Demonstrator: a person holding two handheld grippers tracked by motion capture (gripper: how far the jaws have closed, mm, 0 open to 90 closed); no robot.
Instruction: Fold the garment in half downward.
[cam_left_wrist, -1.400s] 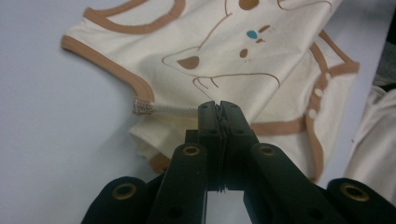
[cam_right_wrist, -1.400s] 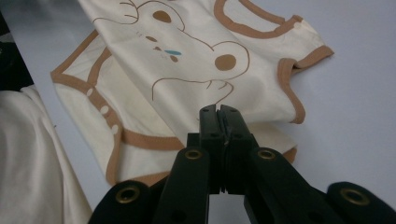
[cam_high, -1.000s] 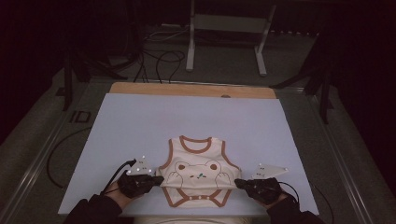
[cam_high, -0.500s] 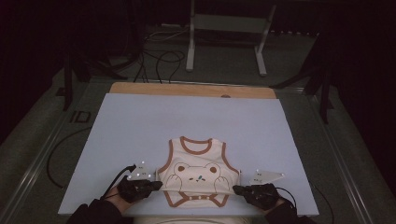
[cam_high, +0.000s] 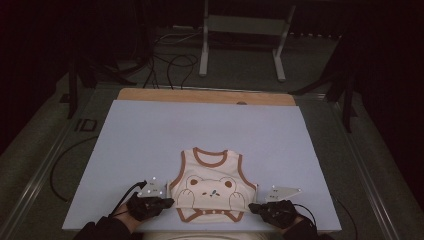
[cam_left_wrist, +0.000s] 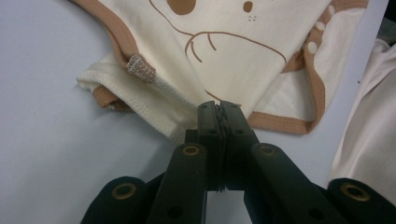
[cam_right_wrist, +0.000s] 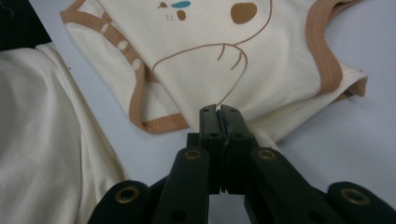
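A cream sleeveless baby garment (cam_high: 212, 181) with brown trim and a bear print lies flat near the front edge of the pale blue board (cam_high: 150, 130), neck hole facing away. My left gripper (cam_high: 169, 202) is shut on its lower left side; in the left gripper view the jaws pinch the cream fabric (cam_left_wrist: 233, 51) at the left gripper's tips (cam_left_wrist: 219, 110). My right gripper (cam_high: 253, 206) is shut on the lower right side; in the right gripper view the right gripper's tips (cam_right_wrist: 218, 113) clamp the garment (cam_right_wrist: 219, 60) just beside its brown hem.
Another cream cloth (cam_left_wrist: 369, 126) (cam_right_wrist: 42, 140) lies off the board's front edge, close to both hands. A wooden strip (cam_high: 200, 96) borders the board's far side. Beyond it stand a metal frame (cam_high: 240, 25) and floor cables (cam_high: 170, 65).
Both grippers, holding the garment's sides, have drawn it toward the front edge of the board. Its bottom hem now lies closer to that edge.
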